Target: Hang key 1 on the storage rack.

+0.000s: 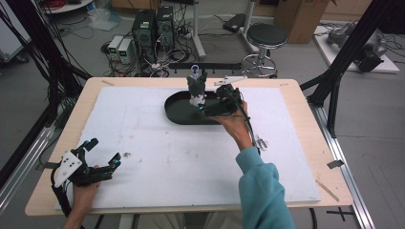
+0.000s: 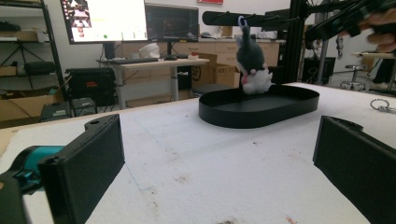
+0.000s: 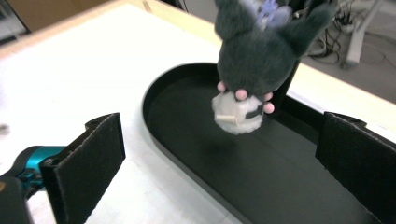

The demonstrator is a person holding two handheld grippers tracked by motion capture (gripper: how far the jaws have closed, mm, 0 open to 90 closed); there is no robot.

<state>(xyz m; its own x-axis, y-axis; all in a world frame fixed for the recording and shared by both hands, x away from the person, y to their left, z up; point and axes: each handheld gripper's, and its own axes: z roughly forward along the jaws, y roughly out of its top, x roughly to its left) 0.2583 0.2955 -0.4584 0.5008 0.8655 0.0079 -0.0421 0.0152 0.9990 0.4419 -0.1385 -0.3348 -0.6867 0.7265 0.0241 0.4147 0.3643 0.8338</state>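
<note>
Lab: monitors (image 2: 135, 21), floor computers (image 1: 154, 27), cables.

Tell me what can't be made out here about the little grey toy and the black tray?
- Plush toy: its top is cut off by the upper edge of the right gripper view, and it is too small in the high view for detail.
- Black tray: the right gripper and hand cover its right end in the high view.
- Metal ring: cut off by the edge of the left gripper view.

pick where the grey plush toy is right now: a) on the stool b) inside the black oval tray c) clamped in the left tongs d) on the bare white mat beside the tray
b: the grey plush toy stands inside the black oval tray, with the right tongs open and clear of it.
</note>
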